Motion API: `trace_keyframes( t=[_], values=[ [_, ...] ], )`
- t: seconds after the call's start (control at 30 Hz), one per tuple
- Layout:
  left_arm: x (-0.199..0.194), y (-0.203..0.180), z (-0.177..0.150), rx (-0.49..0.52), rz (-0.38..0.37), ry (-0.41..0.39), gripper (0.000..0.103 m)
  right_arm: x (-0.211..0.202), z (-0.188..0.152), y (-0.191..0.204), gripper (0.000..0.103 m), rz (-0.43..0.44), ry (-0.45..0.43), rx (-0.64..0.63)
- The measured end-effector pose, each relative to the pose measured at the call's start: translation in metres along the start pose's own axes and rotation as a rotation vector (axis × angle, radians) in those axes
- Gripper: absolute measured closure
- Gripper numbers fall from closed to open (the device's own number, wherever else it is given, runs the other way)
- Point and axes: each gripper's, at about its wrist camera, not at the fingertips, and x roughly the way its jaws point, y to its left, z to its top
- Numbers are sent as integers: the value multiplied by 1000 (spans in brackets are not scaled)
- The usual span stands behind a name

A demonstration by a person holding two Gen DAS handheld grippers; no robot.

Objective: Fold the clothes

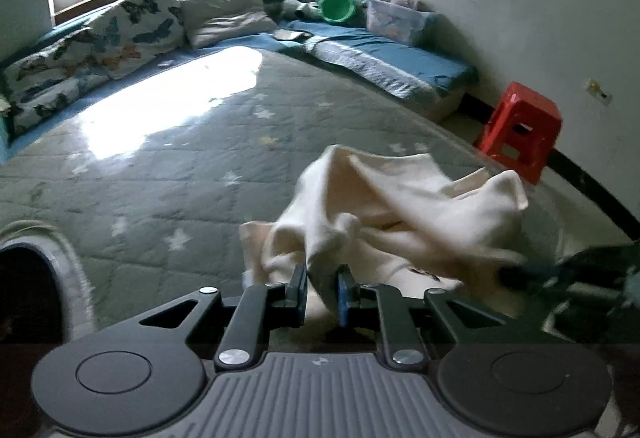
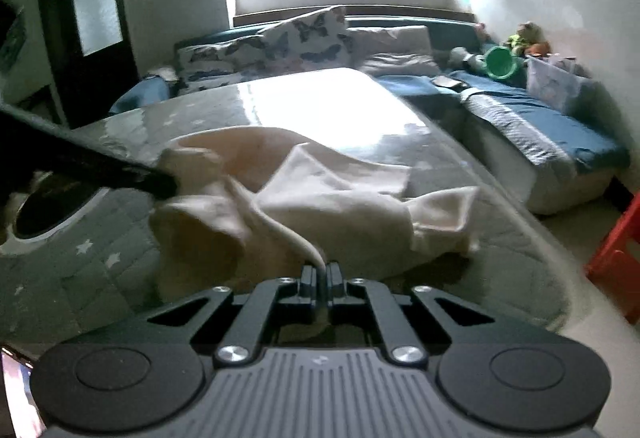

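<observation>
Nearest in the right wrist view, the right gripper (image 2: 321, 270) has its jaws pressed together on a thin edge of the cream garment (image 2: 320, 194), which rises from the pinch as a narrow strip. In the left wrist view the left gripper (image 1: 322, 280) pinches a thicker bunch of the same garment (image 1: 384, 214), its jaws held a little apart by the cloth.

The garment lies crumpled on the grey starred quilt (image 1: 168, 174), partly lifted between the two grips, with folds heaped on one another. The picture is blurred there, so I cannot tell which part of the garment each gripper has; the right one may hold a hem or a cuff.

The risks follow from that. The right pinch is shallow and could slip off if the cloth is pulled taut. The left bunch probably takes in several layers, so spreading may drag the heap along rather than open it. If the two grips are not on matching corners, the cloth would twist rather than lie flat.

Farther off, the quilt's right edge is near the red stool (image 1: 520, 130); a wide pull that way could take cloth off the quilt.
</observation>
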Motion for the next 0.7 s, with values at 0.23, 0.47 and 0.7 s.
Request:
trace_keyframes(
  t=[0.23, 0.47, 0.7],
  values=[
    [-4, 11, -12, -26, -18, 13, 52, 0, -3, -8, 93, 27, 23, 25],
    [-11, 8, -1, -77, -77, -39, 20, 0, -3, 4, 76, 24, 8, -5],
    [17, 6, 8, -117, -89, 7, 52, 13, -5, 3, 76, 18, 47, 9]
  ],
)
